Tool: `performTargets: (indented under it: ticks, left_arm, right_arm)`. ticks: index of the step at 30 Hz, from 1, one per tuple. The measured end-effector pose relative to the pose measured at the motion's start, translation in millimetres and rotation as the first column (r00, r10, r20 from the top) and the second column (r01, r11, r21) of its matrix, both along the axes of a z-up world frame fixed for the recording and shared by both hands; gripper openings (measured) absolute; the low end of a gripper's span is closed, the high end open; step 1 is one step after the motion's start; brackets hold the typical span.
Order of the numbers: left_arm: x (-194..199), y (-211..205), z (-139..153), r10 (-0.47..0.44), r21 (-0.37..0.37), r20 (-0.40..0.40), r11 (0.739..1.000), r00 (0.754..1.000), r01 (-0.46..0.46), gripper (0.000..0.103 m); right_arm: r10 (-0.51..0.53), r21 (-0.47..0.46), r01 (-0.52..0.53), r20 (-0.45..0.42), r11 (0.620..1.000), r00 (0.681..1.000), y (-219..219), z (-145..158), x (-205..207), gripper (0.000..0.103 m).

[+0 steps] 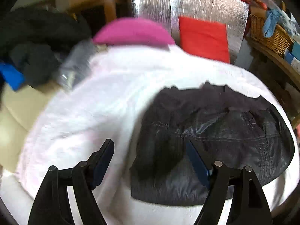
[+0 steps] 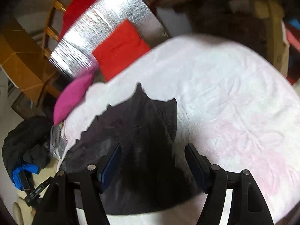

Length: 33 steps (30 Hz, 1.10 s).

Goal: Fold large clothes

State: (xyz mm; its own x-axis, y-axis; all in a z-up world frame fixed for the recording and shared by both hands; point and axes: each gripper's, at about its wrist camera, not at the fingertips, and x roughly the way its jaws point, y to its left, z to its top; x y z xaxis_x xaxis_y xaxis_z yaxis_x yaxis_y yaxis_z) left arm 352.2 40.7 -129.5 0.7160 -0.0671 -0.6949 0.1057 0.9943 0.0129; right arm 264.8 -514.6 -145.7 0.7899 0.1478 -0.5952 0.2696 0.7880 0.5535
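Note:
A dark grey garment [image 1: 215, 142] lies folded flat on a white, faintly pink blanket [image 1: 105, 97]. In the left wrist view it fills the lower right, with stitched seams showing. My left gripper [image 1: 150, 146] hangs above its left edge, jaws wide open, nothing between the blue pads [image 1: 196, 161]. In the right wrist view the same dark garment [image 2: 135, 131] spreads below my right gripper [image 2: 152, 148], which is also open and holds nothing. Both views are blurred by motion.
A magenta cushion [image 1: 134, 31] and a red cushion [image 1: 204, 37] lie at the blanket's far edge against a silver foil sheet [image 1: 206, 5]. Dark clothes [image 1: 37, 43] with a blue item are piled at the left. A wicker basket [image 1: 270, 35] stands on a wooden shelf at right.

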Motion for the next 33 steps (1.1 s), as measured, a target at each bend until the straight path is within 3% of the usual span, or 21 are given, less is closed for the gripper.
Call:
performTargets:
  ticks: [4,10,15,28,33]
  left_arm:
    - [-43,-3,17,-0.002,0.026,0.068,1.000,0.998,0.000,0.083]
    - [-84,-20,34,-0.002,0.021,0.109,1.000,0.994,0.000,0.084]
    - [-125,-19,58,0.020,0.033,0.175,0.999,0.984,-0.026,0.093]
    - [-192,-18,104,0.061,0.025,0.288,0.997,0.956,-0.071,0.094]
    - [-221,-26,115,0.070,0.057,0.330,0.994,0.941,-0.094,0.095]
  right_arm:
    - [0.025,-0.056,-0.021,0.073,0.998,0.997,33,21,-30,0.073]
    - [0.099,-0.163,-0.081,0.102,0.983,0.990,93,47,-66,0.073]
    - [0.143,-0.220,-0.115,0.116,0.969,0.983,128,66,-97,0.076]
    - [0.155,-0.376,-0.064,0.217,0.924,0.964,178,129,-169,0.081]
    - [0.146,-0.426,-0.038,0.225,0.904,0.963,201,147,-198,0.083]
